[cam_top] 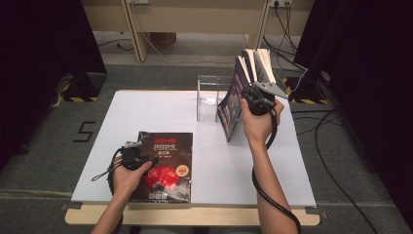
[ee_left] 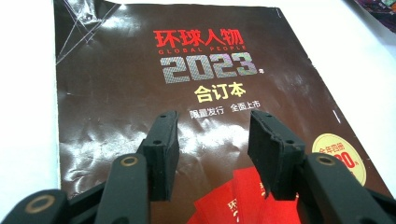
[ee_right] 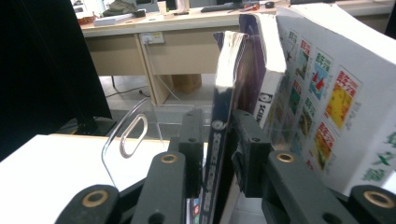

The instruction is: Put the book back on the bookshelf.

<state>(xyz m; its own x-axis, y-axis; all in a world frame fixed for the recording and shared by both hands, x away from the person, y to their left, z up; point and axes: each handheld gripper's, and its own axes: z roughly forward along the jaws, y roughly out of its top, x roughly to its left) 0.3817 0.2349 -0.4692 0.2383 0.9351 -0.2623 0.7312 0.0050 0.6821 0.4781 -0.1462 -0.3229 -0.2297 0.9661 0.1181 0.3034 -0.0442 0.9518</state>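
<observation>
A dark brown magazine (cam_top: 168, 165) with red and silver print lies flat at the table's near left. My left gripper (cam_top: 138, 155) hovers over its cover (ee_left: 140, 84), jaws open (ee_left: 212, 135), nothing between them. At the far right my right gripper (cam_top: 255, 97) is raised off the table among several upright magazines (cam_top: 241, 92) that fan open at the top. In the right gripper view its jaws (ee_right: 218, 140) are shut on the spine of a thin glossy magazine (ee_right: 226, 70). A thicker white volume (ee_right: 327, 102) stands against it on the right.
A clear acrylic stand (cam_top: 208, 100) (ee_right: 135, 135) sits at the back middle of the white table (cam_top: 146, 105), just left of the upright magazines. A desk and cables lie beyond the table's far edge.
</observation>
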